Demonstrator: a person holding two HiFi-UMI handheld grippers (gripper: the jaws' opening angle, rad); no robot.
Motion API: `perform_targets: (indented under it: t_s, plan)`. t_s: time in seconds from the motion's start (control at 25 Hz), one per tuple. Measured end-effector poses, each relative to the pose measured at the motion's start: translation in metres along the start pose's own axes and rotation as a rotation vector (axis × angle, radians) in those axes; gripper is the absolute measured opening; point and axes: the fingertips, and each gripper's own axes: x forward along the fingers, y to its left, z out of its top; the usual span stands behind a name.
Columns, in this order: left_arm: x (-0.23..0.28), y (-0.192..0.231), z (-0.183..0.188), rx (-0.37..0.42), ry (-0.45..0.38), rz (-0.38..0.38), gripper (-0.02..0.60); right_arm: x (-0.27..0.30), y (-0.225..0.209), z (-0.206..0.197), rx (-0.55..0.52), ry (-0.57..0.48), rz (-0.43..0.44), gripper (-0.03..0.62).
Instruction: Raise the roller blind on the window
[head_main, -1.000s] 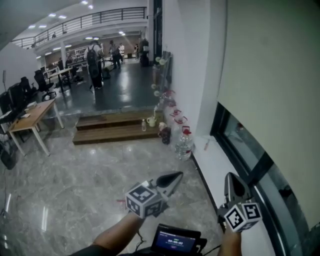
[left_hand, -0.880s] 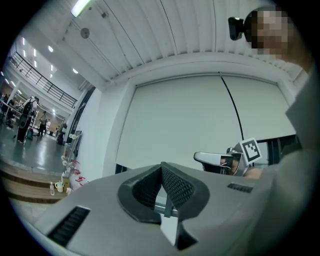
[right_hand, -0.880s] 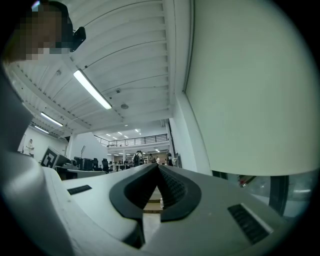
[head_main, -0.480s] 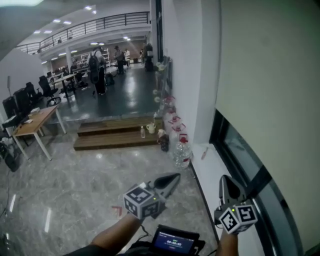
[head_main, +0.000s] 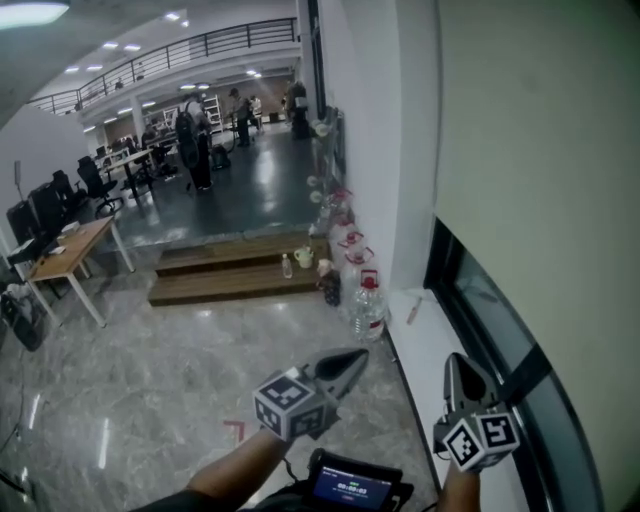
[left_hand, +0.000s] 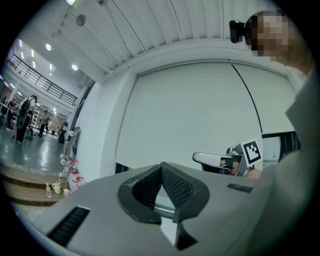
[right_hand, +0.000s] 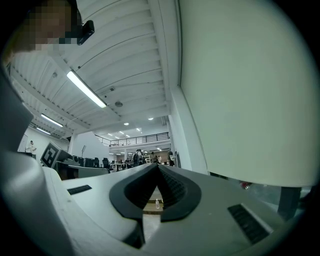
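Observation:
The pale roller blind (head_main: 540, 170) hangs on the right and covers most of the window; a strip of dark glass (head_main: 500, 330) shows under its bottom edge, above a white sill (head_main: 425, 345). My left gripper (head_main: 350, 362) is held level over the floor, left of the sill, shut and empty. My right gripper (head_main: 456, 366) is over the sill beside the glass, jaws closed with nothing between them. In the left gripper view the blind (left_hand: 195, 115) fills the wall ahead, a thin dark cord (left_hand: 246, 97) runs down it, and the right gripper (left_hand: 212, 159) shows. The right gripper view has the blind (right_hand: 250, 90) on its right.
Large water bottles (head_main: 367, 300) stand against the wall ahead by the sill's far end. Wooden steps (head_main: 230, 275) cross the floor beyond. A table (head_main: 65, 250) stands at the left, and people (head_main: 190, 130) far back. A small screen device (head_main: 350, 485) sits at my chest.
The view has crept forward along the window wall: bottles and steps sit a little lower in the picture. Both grippers stay shut and keep their places in front of me.

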Motion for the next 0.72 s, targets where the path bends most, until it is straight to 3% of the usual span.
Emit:
perform_targets:
  t_s: [0.72]
  plan:
    - [0.099, 0.156, 0.02, -0.029, -0.045, -0.076, -0.009, 0.16, -0.053, -0.007, -0.052, 0.05, -0.088, 0.014]
